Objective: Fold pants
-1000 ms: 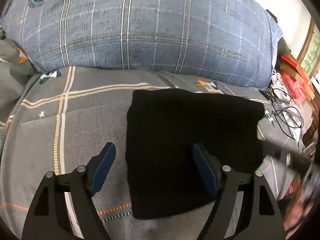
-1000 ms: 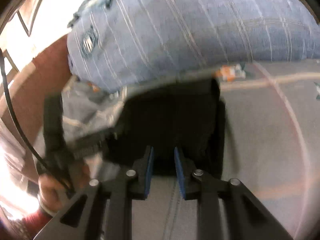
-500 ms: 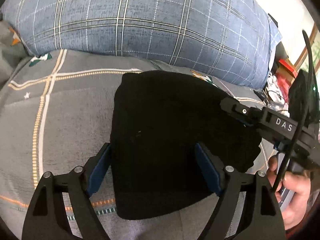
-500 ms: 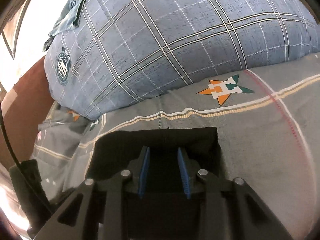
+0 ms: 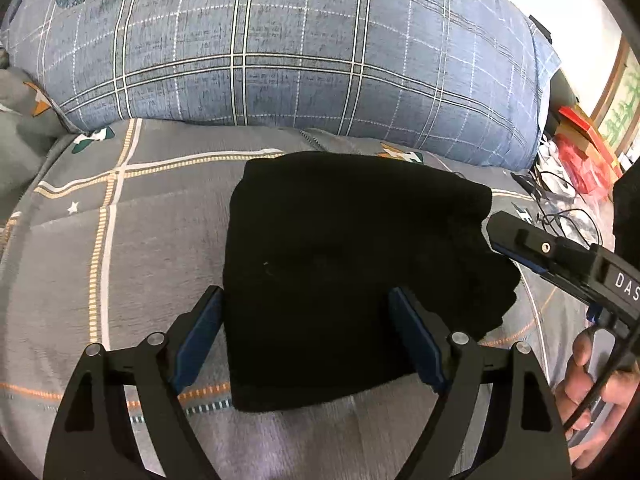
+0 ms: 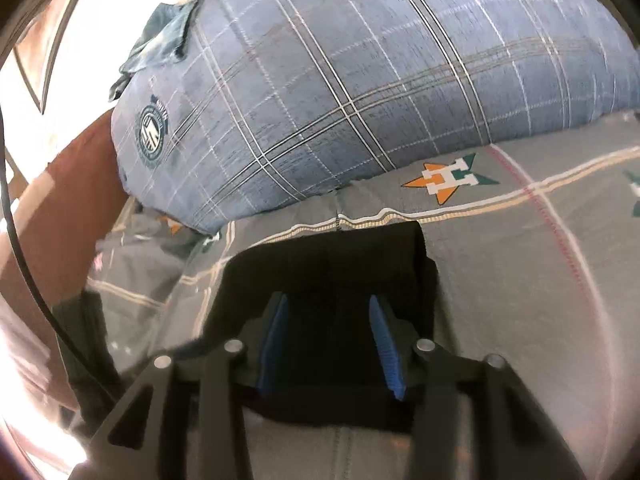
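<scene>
In the left wrist view we saw the black pants point(image 5: 340, 272) lying on the gray bed cover point(image 5: 132, 240), already folded into a thick, near-square pile, just in front of the big blue plaid pillow point(image 5: 280, 52). Our left gripper point(image 5: 310, 336) hung over the near edge of the pile w/ its jaws wide apart and nothing held; the left finger sat at the pile's left edge, the other over the cloth. The right gripper point(image 5: 560, 256) came in from the right side, its tip at the pile's right edge, and the person's hand point(image 5: 592, 384) showed at the bottom right. Some wires and red stuff point(image 5: 576, 160) lay far off to the right. In the right wrist view the pants point(image 6: 332, 264) were a dark block on the cover point(image 6: 520, 280), w/ a star patch point(image 6: 448, 176) and the pillow point(image 6: 360, 88) beyond. The right gripper point(image 6: 332, 344) had its jaws partly open over the cloth, and we couldn't see that it pinched anything. We think the pants are soft, floppy & light, not slippery and not breakable. They will sag if lifted by one spot, so the best place to hold is a thick folded edge or a corner, one gripper on each side. The fold looked nearly done to us.
</scene>
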The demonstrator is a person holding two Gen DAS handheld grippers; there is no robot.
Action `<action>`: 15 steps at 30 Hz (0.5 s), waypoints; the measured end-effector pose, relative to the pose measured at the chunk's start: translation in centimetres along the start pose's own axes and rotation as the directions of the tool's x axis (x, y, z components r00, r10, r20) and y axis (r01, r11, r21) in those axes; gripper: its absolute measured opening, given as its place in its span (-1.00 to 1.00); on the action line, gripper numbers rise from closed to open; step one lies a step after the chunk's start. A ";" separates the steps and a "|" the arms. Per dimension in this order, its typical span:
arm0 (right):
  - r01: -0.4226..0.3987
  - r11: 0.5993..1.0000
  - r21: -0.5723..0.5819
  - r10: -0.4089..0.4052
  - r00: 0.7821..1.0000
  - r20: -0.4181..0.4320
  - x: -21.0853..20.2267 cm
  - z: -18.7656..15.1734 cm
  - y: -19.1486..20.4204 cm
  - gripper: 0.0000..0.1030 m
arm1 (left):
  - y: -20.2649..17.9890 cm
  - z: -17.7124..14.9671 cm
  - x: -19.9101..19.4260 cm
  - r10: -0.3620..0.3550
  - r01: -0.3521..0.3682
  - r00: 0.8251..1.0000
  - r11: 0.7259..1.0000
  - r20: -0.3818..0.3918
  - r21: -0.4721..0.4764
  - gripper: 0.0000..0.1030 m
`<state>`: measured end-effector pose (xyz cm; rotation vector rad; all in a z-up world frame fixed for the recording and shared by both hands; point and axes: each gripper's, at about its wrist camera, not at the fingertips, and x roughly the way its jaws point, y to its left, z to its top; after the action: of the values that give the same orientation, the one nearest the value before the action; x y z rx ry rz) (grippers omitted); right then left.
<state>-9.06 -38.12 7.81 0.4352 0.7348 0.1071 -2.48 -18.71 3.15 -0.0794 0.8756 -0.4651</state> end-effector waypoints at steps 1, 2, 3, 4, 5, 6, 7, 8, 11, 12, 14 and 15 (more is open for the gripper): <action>-0.003 1.000 0.000 0.003 1.000 0.002 -0.1 0.0 0.0 -0.13 | 0.0 0.0 -0.2 -0.001 0.001 1.000 1.000 0.003 -0.001 0.64; -0.003 1.000 0.000 0.003 1.000 0.004 -0.2 0.1 0.0 -0.12 | 0.0 0.1 -0.5 0.001 -0.001 1.000 1.000 0.007 0.000 0.64; -0.002 1.000 0.002 0.002 1.000 0.006 -0.2 0.2 0.0 -0.12 | 0.1 0.3 -0.8 0.008 -0.008 1.000 1.000 0.012 0.005 0.64; -0.002 1.000 0.004 0.002 1.000 0.006 -0.2 0.3 0.0 -0.11 | 0.1 0.5 -1.0 0.016 -0.016 1.000 1.000 0.019 0.012 0.64; -0.001 1.000 0.006 0.001 1.000 0.006 -0.1 0.4 0.0 -0.10 | 0.2 1.0 -1.4 0.028 -0.029 0.999 0.999 0.033 0.020 0.64; 0.001 1.000 0.005 -0.001 1.000 0.009 -0.1 0.6 0.0 -0.09 | 0.3 1.4 -1.7 0.035 -0.036 0.998 0.999 0.042 0.022 0.64; 0.003 1.000 0.002 -0.003 1.000 0.016 0.0 0.8 0.0 -0.08 | 0.5 2.0 -1.8 0.041 -0.043 0.998 0.999 0.050 0.025 0.64; 0.003 1.000 0.002 -0.003 1.000 0.023 0.0 0.9 0.1 -0.06 | 0.6 2.6 -1.9 0.046 -0.048 0.997 0.998 0.053 0.028 0.64; -0.010 1.000 0.014 0.009 0.999 0.036 0.4 1.8 0.0 -0.05 | 0.9 4.6 -1.1 0.076 -0.078 0.996 0.996 0.057 0.045 0.64; -0.012 1.000 0.016 0.011 0.999 0.034 0.7 2.0 -0.2 -0.05 | 1.0 5.3 -0.4 0.087 -0.089 0.995 0.995 0.046 0.049 0.64; -0.005 1.000 0.018 0.004 0.999 0.033 1.3 2.4 -0.2 -0.05 | 1.2 6.5 1.3 0.095 -0.095 0.995 0.994 0.014 0.049 0.64; -0.003 1.000 0.018 0.002 0.999 0.034 1.8 2.7 -0.4 -0.05 | 1.3 6.8 1.9 0.099 -0.099 0.995 0.994 0.004 0.047 0.64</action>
<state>-5.98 -38.95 8.27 0.4546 0.7026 0.0954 4.11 -19.21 5.82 0.0072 0.8624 -0.3927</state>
